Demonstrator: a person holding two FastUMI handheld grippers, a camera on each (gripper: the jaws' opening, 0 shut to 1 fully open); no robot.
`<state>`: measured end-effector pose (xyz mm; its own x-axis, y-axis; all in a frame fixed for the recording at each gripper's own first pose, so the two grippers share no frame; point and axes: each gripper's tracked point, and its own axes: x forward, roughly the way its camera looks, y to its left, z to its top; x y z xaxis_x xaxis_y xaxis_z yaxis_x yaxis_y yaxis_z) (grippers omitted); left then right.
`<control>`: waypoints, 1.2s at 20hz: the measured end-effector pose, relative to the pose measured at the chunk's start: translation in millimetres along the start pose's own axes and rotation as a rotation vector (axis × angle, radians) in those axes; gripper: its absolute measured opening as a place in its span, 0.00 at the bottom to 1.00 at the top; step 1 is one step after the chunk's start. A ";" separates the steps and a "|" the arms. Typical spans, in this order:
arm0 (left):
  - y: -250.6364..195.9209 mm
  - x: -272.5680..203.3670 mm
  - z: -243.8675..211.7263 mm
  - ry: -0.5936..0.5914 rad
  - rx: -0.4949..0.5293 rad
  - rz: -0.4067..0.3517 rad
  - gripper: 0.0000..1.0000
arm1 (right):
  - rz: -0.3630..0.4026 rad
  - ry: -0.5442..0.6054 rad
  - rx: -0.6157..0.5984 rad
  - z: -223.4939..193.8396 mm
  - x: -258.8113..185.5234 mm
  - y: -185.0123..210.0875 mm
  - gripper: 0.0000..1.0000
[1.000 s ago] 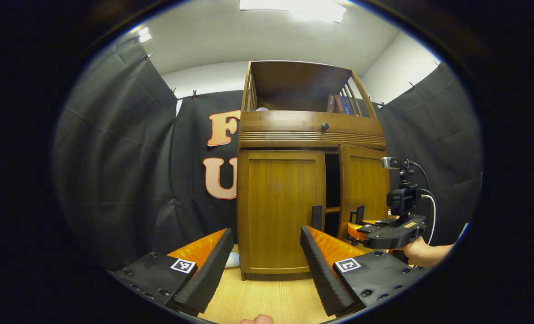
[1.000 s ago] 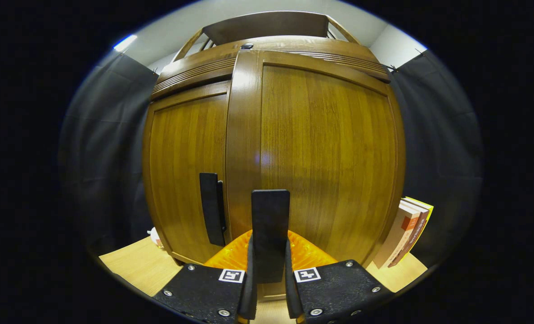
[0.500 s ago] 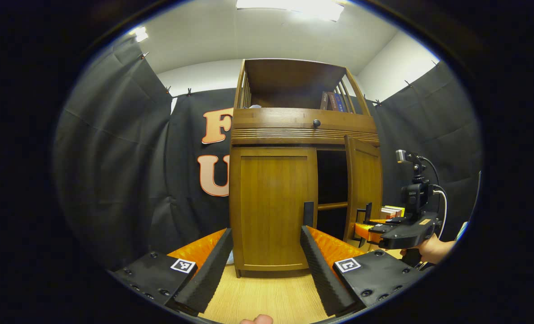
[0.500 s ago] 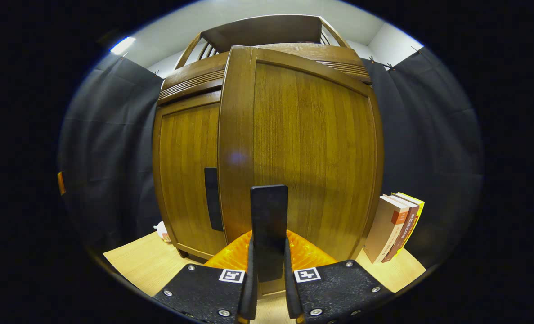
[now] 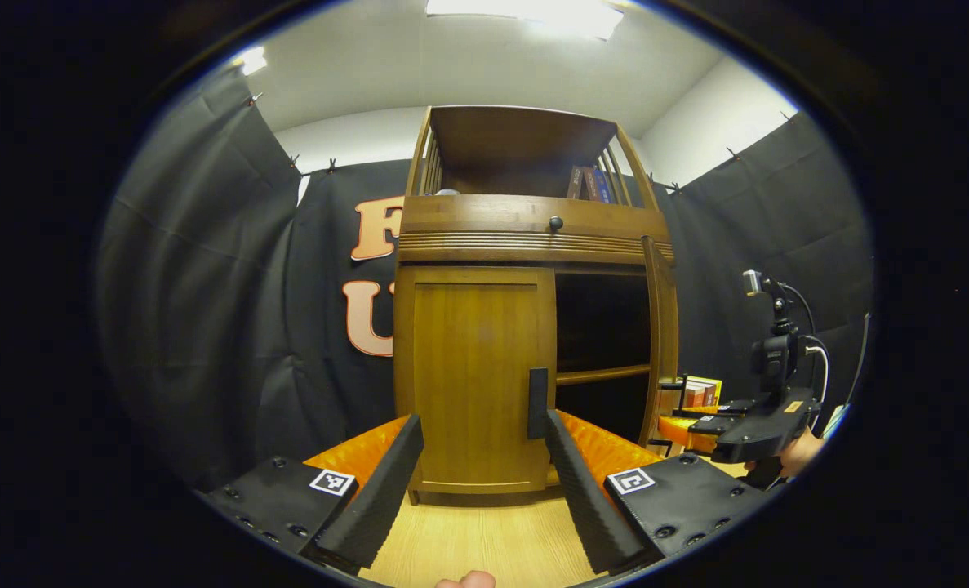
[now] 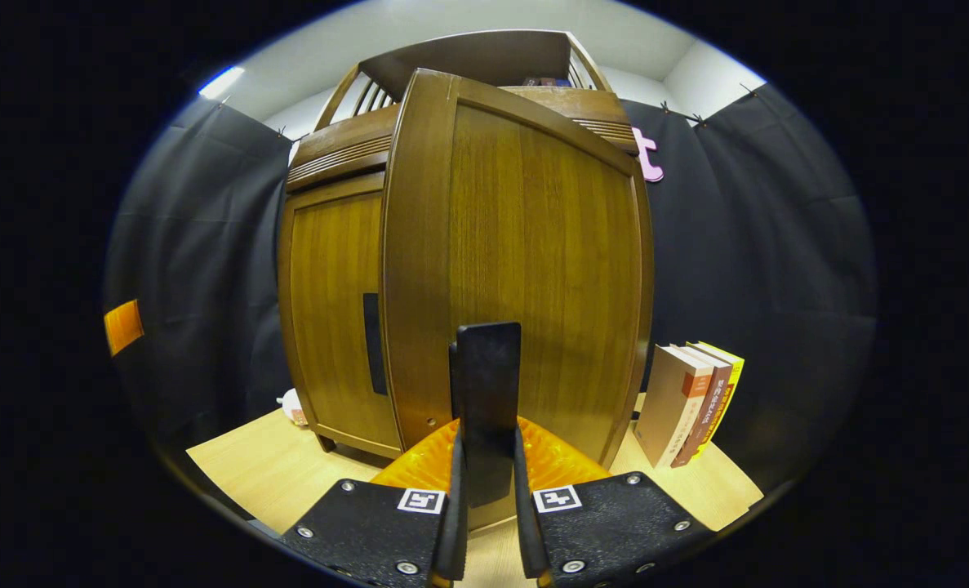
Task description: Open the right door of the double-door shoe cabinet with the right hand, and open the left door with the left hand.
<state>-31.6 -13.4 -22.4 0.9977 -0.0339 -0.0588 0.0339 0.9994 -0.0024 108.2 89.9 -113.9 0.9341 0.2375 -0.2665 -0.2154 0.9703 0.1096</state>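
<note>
The shoe cabinet (image 5: 533, 237) stands on the wood floor (image 5: 484, 539), in front of the black cloth wall.

Left to right in the left gripper view: the left gripper (image 5: 484, 453) hangs in front of the cabinet with its fingers wide apart and nothing btw. them. The left door (image 5: 472, 376) is closed, and its dark handle (image 5: 538, 403) sits at the door's inner edge, just above the gripper's right finger. Next comes the dark inside of the cabinet with one shelf board (image 5: 602, 375). The right door (image 5: 664, 335) is swung out, seen almost edge-on. Farther right is the right gripper (image 5: 680, 408), held by a hand (image 5: 802, 453).

In the right gripper view the right gripper (image 6: 486, 457) is clamped on the right door's handle (image 6: 486, 392), both fingers pressing its sides. The door panel (image 6: 525, 269) is close in front, and some books (image 6: 692, 408) stand on the floor just beside it.

Step in hand, I judge: right door approx. fully open, so first half is nearly done. Next move needs the left gripper to go fwd., put the left handle btw. its fingers, close, then pull along the door's arc.

Hard to see: the cabinet inside is too dark to tell what it holds. A small pale thing at the cabinet's left foot (image 6: 292, 406) I cannot identify.
</note>
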 end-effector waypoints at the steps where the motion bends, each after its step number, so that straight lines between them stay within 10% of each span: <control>1: -2.1 0.6 0.6 -0.002 -0.002 -0.002 0.97 | -0.004 0.005 -0.001 0.7 -0.2 -0.8 0.26; 24: -25.2 13.8 -17.8 0.013 0.006 0.008 0.94 | -0.129 0.015 0.045 6.1 -8.2 -27.6 0.06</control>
<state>-19.7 -39.1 -40.9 0.9971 -0.0260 -0.0718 0.0263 0.9996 0.0037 108.3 60.9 -108.9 0.9488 0.1123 -0.2954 -0.0811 0.9899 0.1160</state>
